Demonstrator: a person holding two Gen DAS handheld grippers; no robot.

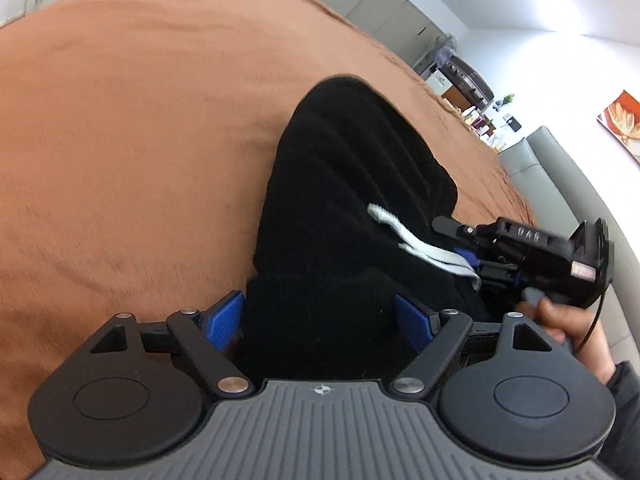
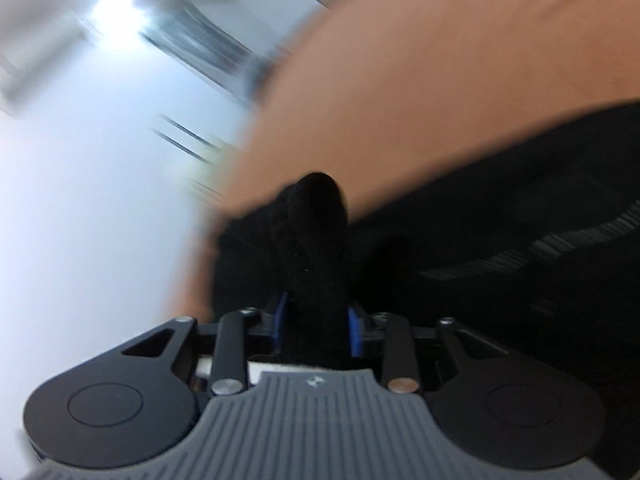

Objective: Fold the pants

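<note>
The right claw [image 2: 316, 320] pinches a bunched edge of the black pants [image 1: 340, 184]; the left claw [image 1: 320, 316] grips a thick fold. The pants lie doubled on the brown bed [image 1: 140, 140], folding partway done, with flattening left.

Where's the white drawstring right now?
In the left wrist view, the white drawstring lies on the black pants, right of centre, its end by the right hand-held gripper.

Ahead of both tongs, a wide bed under a rust-brown blanket [image 1: 140, 140]. Directly on it, black pants [image 1: 352, 184], bunched and stretching away from the left tongs' tips, white drawstring [image 1: 416, 250] trailing toward the right tongs.
</note>
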